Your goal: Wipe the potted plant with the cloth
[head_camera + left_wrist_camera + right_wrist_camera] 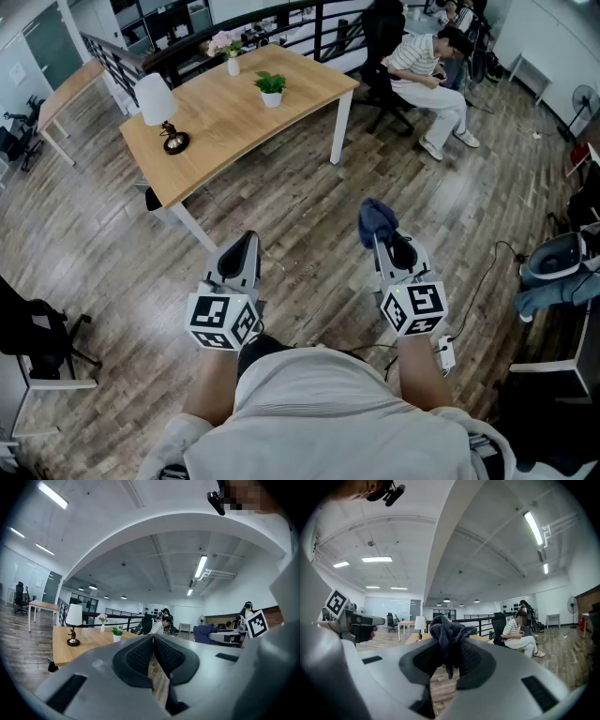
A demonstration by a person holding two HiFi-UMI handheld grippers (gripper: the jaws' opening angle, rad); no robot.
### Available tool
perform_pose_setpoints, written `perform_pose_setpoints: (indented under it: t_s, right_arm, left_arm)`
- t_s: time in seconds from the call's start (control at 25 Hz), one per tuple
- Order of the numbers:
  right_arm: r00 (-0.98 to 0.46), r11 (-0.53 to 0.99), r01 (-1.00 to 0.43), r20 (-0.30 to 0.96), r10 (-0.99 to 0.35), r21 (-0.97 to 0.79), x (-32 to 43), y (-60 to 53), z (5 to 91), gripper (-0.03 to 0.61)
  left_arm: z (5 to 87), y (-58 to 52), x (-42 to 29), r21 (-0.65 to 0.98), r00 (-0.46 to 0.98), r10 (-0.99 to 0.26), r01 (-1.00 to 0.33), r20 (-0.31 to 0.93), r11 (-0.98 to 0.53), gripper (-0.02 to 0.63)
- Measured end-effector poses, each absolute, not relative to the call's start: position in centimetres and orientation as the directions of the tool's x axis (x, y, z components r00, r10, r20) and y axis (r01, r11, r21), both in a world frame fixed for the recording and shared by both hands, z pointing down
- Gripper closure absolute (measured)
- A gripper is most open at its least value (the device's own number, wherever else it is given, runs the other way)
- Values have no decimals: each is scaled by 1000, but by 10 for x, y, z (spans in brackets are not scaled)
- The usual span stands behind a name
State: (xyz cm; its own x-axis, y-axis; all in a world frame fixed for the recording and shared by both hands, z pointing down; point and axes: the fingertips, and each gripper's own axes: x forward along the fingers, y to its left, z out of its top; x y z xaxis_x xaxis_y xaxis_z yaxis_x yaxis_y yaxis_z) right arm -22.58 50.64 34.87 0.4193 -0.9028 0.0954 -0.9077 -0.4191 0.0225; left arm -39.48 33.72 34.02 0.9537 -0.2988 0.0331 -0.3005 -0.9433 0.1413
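Note:
A small green potted plant [271,89] in a white pot stands on the wooden table [234,122] well ahead of me; it also shows far off as the potted plant [116,634] in the left gripper view. My right gripper [378,232] is shut on a bunched dark blue cloth [377,219], which sticks up from the jaws as the cloth [447,639] in the right gripper view. My left gripper [244,246] is shut with nothing in it, its pads [143,656] pressed together. Both are held level above the floor, short of the table.
On the table stand a white lamp [159,110] and a vase of pink flowers [228,49]. A seated person [431,70] is at the back right beside a railing. Another desk [66,94] is at the far left. Chairs and cables lie at the right and left edges.

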Motion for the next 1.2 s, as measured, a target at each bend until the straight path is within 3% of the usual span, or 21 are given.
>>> perform_pose_setpoints:
  t_s: [1.2]
  right_arm:
    - [374,-378,-926,95,-922,-24,-231,524,360,445]
  left_arm:
    - [345,365,-392,154,959,-275,-281,61,-947,597]
